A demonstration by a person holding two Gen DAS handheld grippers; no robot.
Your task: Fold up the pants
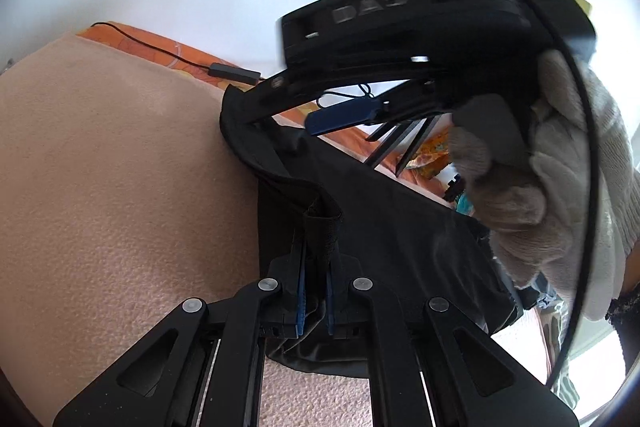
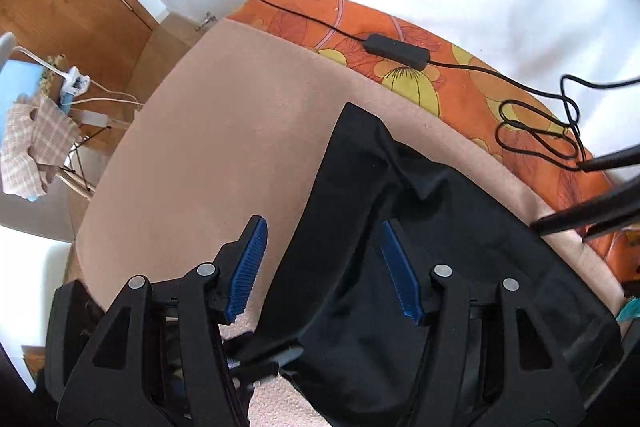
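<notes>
L wrist view only: gloved hand [image 1: 532, 163] at right of frame, gripping the right tool [image 1: 344, 117], seen from outside at upper right. R wrist view only: wooden door, chair w/ checked cloth [image 2: 34, 143] at far left. Black pants [image 2: 400, 227] lie on the beige blanket [image 2: 208, 147], center-right in both views. Left tool [image 1: 316, 255], bottom center, is clamped together on a pants fold. Right tool's fingers [image 2: 248, 263] stand apart over the pants, pressing nothing.

Only one marking reads clearly: raised letters "DAS" on the black body of the right hand-held gripper [image 1: 348, 115], seen from the left wrist camera, slightly blurred.
</notes>
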